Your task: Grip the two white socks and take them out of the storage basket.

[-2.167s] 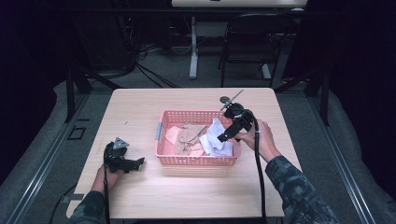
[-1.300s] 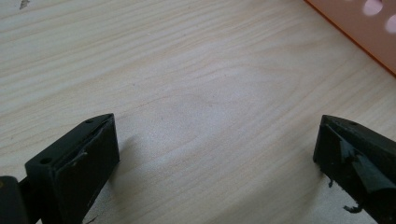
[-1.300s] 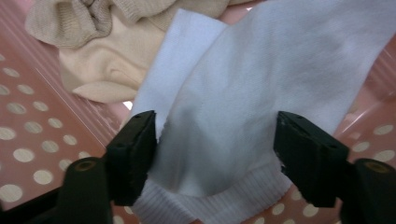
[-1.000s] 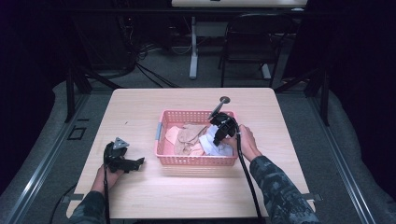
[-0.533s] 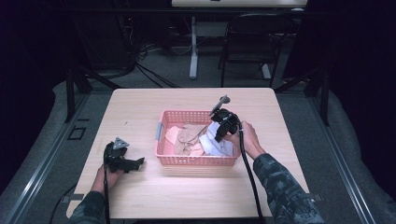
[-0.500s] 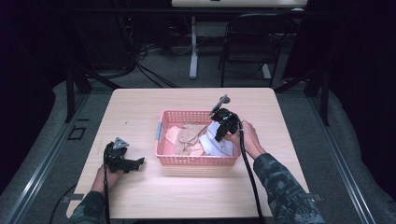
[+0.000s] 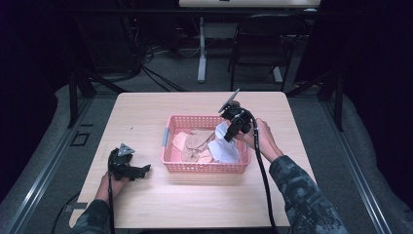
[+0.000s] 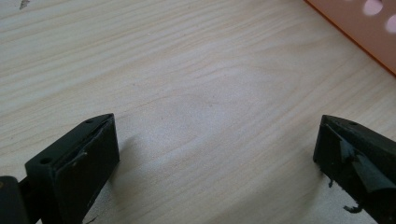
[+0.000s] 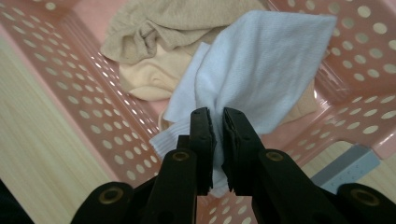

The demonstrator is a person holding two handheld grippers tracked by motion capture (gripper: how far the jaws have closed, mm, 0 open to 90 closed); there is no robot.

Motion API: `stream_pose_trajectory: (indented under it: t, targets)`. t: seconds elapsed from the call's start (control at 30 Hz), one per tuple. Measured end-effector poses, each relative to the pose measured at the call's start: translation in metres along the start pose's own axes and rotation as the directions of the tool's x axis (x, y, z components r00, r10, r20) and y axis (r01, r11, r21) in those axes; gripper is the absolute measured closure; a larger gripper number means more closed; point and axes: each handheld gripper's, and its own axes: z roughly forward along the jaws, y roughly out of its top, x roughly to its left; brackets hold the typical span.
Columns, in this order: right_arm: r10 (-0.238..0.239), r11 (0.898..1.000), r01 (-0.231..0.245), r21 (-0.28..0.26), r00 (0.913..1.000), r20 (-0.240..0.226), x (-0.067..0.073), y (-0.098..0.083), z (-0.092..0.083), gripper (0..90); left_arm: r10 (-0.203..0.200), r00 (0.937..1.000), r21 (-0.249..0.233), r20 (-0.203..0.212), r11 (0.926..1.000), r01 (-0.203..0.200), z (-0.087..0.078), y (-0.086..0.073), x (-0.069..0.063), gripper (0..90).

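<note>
Right gripper (image 9: 215, 128): fingers clenched on a fold of the white cloth (image 9: 261, 79), above the pink basket's (image 7: 168, 146) right end.
Right gripper view: tan cloths (image 9: 173, 28) bunched beyond the white one.
Left gripper (image 7: 127, 165): fingers released, on bare bench (image 7: 141, 112) left of basket.

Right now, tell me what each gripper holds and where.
Right gripper pinches the white cloth at a bunched edge, over the pink basket. Left gripper holds nothing.

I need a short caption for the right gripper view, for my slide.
Right gripper shut on a white cloth over a pink basket of beige cloths.
</note>
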Motion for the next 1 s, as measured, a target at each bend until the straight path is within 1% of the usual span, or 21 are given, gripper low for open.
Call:
stream_pose_trajectory:
  t: [0.03, 0.1, 0.13, 0.17, 0.3, 0.4, 0.47, 0.5, 0.53, 0.57, 0.6, 0.67, 0.73, 0.77, 0.8, 0.93, 1.0]
  targets:
    - [-0.006, 1.000, 0.006, -0.012, 1.0000, 0.003, 0.001, 0.001, -0.005, 82.1, 0.000, 1.0000, 0.000, 0.000, 1.0000, 0.000, 0.000, 0.000, 0.000, 0.1]
    - [-0.016, 1.000, 0.016, -0.017, 0.9999, 0.003, 0.002, 0.002, -0.011, 82.2, 0.000, 1.0000, 0.000, 0.000, 1.0000, 0.000, 0.000, 0.000, 0.000, 0.1]
    - [-0.016, 1.000, 0.016, -0.017, 0.9999, 0.003, 0.002, 0.002, -0.011, 82.2, 0.000, 1.0000, 0.000, 0.000, 1.0000, 0.000, 0.000, 0.000, 0.000, 0.1]
    - [-0.013, 1.000, 0.013, -0.025, 0.9999, 0.001, 0.003, 0.002, -0.016, 82.2, 0.000, 1.0000, 0.000, 0.000, 1.0000, 0.000, 0.000, 0.000, 0.000, 0.1]
    - [-0.033, 0.999, 0.033, -0.028, 0.9994, 0.009, 0.006, 0.004, -0.028, 82.2, 0.000, 1.0000, 0.000, 0.000, 1.0000, 0.000, 0.000, 0.000, 0.000, 0.1]
    - [-0.035, 0.999, 0.035, -0.033, 0.9993, 0.008, 0.008, 0.004, -0.033, 82.2, 0.000, 1.0000, 0.000, 0.000, 1.0000, 0.000, 0.000, 0.000, 0.000, 0.1]
    - [-0.045, 0.998, 0.046, -0.034, 0.9989, 0.014, 0.009, 0.005, -0.041, 82.2, 0.001, 1.0000, 0.000, 0.000, 1.0000, -0.001, 0.000, 0.000, 0.000, 0.1]
    - [-0.045, 0.998, 0.046, -0.034, 0.9989, 0.014, 0.009, 0.005, -0.041, 82.2, 0.000, 1.0000, 0.000, 0.000, 1.0000, 0.000, 0.000, 0.000, 0.000, 0.1]
    - [-0.044, 0.998, 0.044, -0.045, 0.9990, 0.010, 0.010, 0.006, -0.046, 82.2, 0.000, 1.0000, 0.000, 0.000, 1.0000, 0.000, 0.000, 0.000, 0.000, 0.1]
    - [-0.049, 0.998, 0.049, -0.042, 0.9988, 0.010, 0.010, 0.006, -0.048, 82.1, 0.000, 1.0000, 0.000, 0.000, 1.0000, 0.000, 0.000, 0.000, 0.000, 0.1]
    - [-0.042, 0.998, 0.042, -0.054, 0.9991, 0.005, 0.010, 0.006, -0.050, 82.1, 0.000, 1.0000, 0.000, 0.000, 1.0000, 0.000, 0.000, 0.000, 0.000, 0.1]
    - [-0.046, 0.997, 0.047, -0.055, 0.9989, 0.008, 0.011, 0.006, -0.052, 82.2, 0.000, 1.0000, 0.000, 0.000, 1.0000, 0.000, 0.000, 0.000, 0.000, 0.1]
    - [-0.055, 0.997, 0.055, -0.059, 0.9985, 0.009, 0.013, 0.007, -0.059, 82.1, 0.001, 1.0000, 0.000, 0.000, 1.0000, -0.001, 0.000, 0.000, 0.000, 0.1]
    - [-0.055, 0.997, 0.055, -0.059, 0.9985, 0.009, 0.013, 0.007, -0.059, 82.1, 0.001, 1.0000, 0.000, 0.000, 1.0000, -0.001, 0.000, 0.000, 0.000, 0.1]
    - [-0.058, 0.996, 0.059, -0.067, 0.9982, 0.010, 0.015, 0.008, -0.064, 82.1, -0.001, 1.0000, 0.000, 0.001, 1.0000, 0.001, 0.000, 0.000, 0.000, 0.1]
    - [-0.064, 0.995, 0.065, -0.071, 0.9978, 0.015, 0.017, 0.009, -0.071, 82.2, 0.000, 1.0000, 0.000, 0.000, 1.0000, 0.000, 0.000, 0.000, 0.000, 0.1]
    - [-0.068, 0.994, 0.069, -0.079, 0.9976, 0.015, 0.018, 0.009, -0.078, 82.1, 0.001, 1.0000, 0.000, 0.000, 1.0000, -0.001, 0.000, 0.000, 0.000, 0.1]
